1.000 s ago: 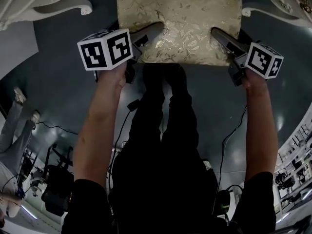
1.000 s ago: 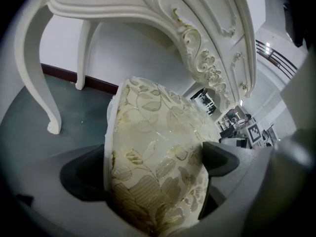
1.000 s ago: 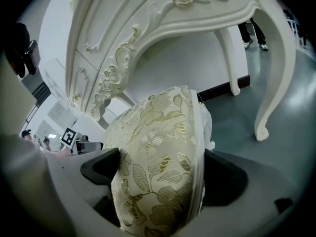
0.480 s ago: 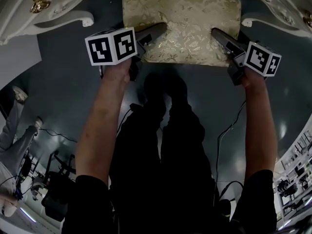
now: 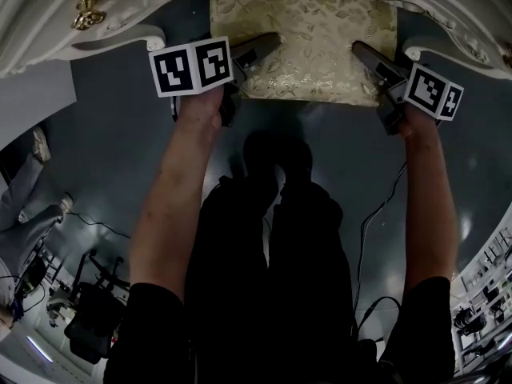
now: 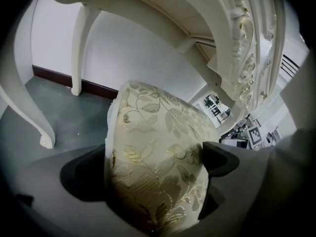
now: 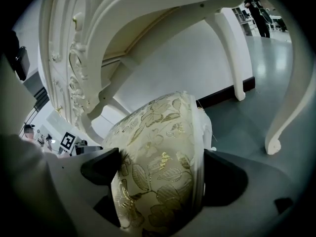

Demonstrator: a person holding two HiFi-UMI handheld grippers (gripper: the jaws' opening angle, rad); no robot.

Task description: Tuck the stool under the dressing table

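At top centre of the head view, the stool (image 5: 308,42) shows its gold leaf-patterned seat between the two curled white front feet of the dressing table (image 5: 48,14). Its far edge meets the table's carved front rail, while the rest of the cushion lies out over the grey floor (image 5: 104,142). The left gripper (image 5: 266,46) clamps the seat's near left corner and the right gripper (image 5: 366,54) its near right corner. Only the gripper views look beneath the table. The left one shows both dark jaws pressed against the cushion's edge, one on each face, with a slender curved leg (image 6: 79,43), a white wall (image 6: 148,53) and dark skirting (image 6: 96,89) beyond. The right one shows the same clenched hold on the padded seat, with the carved apron (image 7: 74,68) arching at upper left. Only the head view shows the person's dark trousers (image 5: 272,278) and the cables (image 5: 376,214) trailing across the floor lower in the frame.
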